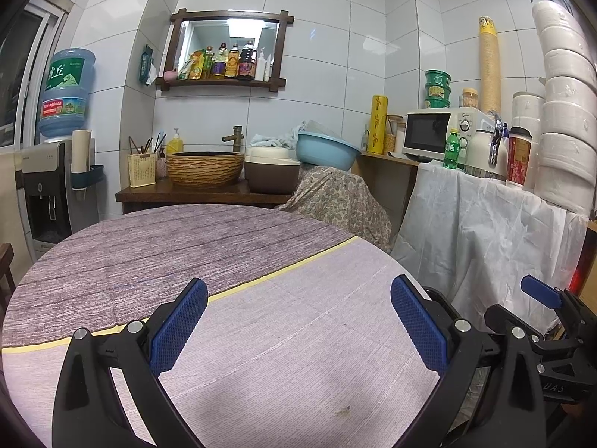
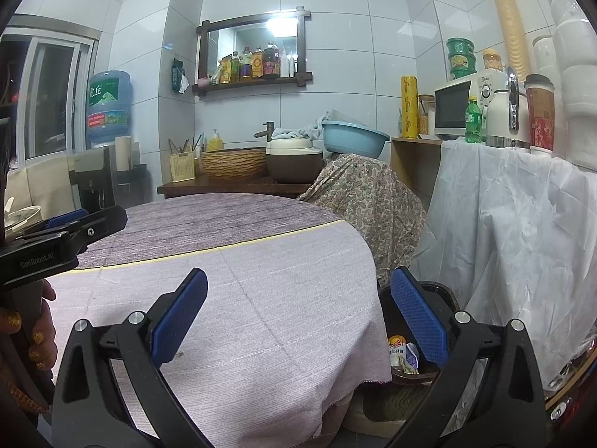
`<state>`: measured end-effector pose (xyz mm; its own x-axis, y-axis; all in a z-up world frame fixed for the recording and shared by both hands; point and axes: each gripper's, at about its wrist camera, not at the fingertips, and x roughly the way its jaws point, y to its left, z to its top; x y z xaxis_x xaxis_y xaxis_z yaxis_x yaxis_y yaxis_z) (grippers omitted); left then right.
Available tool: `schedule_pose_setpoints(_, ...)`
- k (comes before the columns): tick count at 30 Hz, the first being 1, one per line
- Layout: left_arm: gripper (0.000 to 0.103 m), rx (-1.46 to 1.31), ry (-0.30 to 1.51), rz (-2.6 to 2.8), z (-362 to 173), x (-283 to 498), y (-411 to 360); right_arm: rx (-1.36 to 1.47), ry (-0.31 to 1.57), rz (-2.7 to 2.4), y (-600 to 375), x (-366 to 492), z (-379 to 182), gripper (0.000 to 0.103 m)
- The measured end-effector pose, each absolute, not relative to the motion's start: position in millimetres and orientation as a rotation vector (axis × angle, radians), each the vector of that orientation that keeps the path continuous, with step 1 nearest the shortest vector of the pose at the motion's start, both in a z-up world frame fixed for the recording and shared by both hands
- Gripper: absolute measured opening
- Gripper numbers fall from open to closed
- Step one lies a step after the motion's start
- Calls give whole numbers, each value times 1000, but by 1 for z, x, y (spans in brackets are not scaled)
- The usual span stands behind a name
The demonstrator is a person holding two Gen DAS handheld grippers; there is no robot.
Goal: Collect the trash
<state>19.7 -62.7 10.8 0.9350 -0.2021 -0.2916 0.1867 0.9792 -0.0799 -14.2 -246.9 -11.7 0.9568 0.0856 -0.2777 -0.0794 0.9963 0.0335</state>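
Observation:
My left gripper (image 1: 298,321) hangs open over the round table (image 1: 186,246), with nothing between its blue pads. My right gripper (image 2: 298,313) is open too, above the table's right edge (image 2: 261,298). Beside the table on the floor stands a dark bin (image 2: 410,369); wrappers (image 2: 401,352) lie in it, just under the right finger. The right gripper (image 1: 541,298) shows at the lower right of the left wrist view. The left gripper (image 2: 67,224) shows at the left of the right wrist view, held by a hand (image 2: 37,336). No trash shows on the tablecloth.
Behind the table a counter (image 1: 201,194) holds a woven basin (image 1: 205,168), a pot and a blue bowl (image 1: 324,149). To the right, a white-draped stand (image 1: 485,231) carries a microwave (image 1: 436,134), a green bottle (image 1: 451,149), a jug and cups. A water dispenser (image 1: 52,186) stands left.

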Motion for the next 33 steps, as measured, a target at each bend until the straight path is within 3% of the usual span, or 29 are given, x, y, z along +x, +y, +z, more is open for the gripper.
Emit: schedule_pose_setpoints(33,97,-29,332,-175,10,26,-63,29,297,78,-254,-9,-13,97)
